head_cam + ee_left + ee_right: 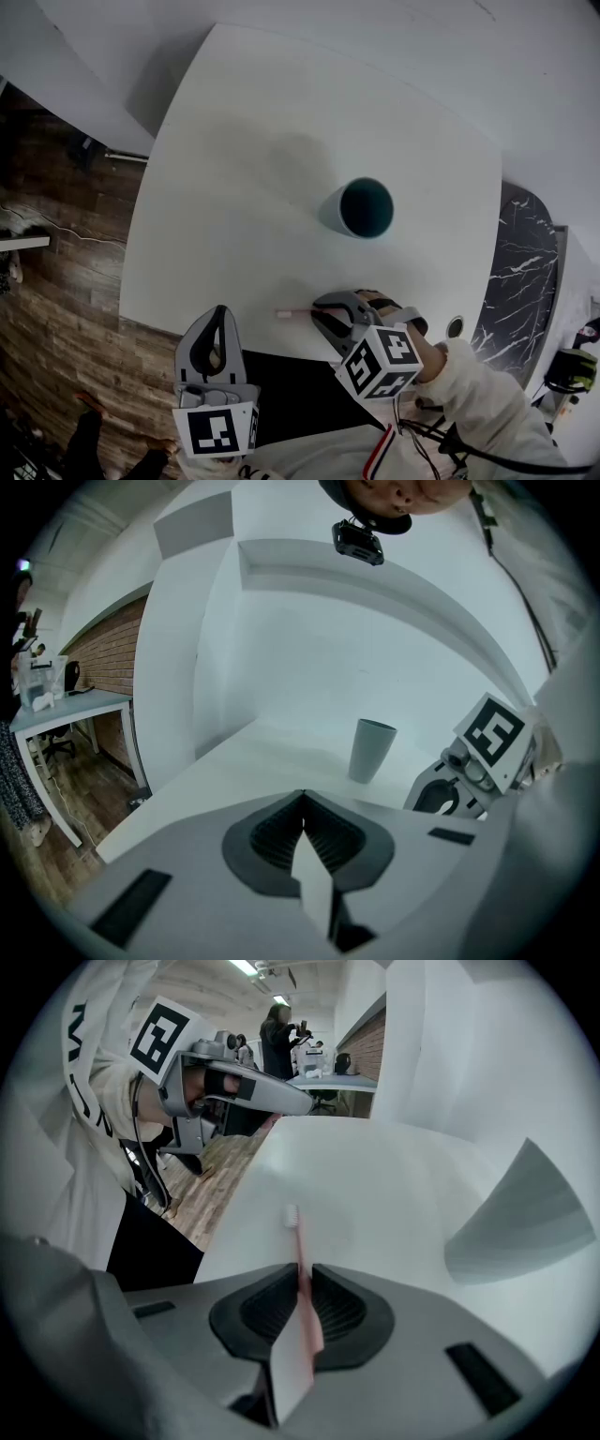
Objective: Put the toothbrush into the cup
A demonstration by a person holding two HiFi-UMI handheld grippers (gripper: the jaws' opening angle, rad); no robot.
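Pink and slim, the toothbrush [300, 1274] has a small white bristle head at the end pointing away from my right tool [305, 1283], whose jaws are clenched on the handle partway along. In the head view the toothbrush [298, 312] sits low at the near edge of the bench [262, 141], head pointing left, and I cannot tell whether it rests on the surface or is just off it. My left tool [302, 822] is clenched on nothing, jaws meeting, and it hangs off the near edge, well apart from the toothbrush. The cup [361, 208] is a pale teal tumbler, upright further in on the bench, apart from the toothbrush; all I see through its mouth is a dark teal inside. The bench is plain white and matte. Around it are a wood plank floor [56, 309], a brick wall [103, 658], and a black marbled panel [516, 272] on the right.
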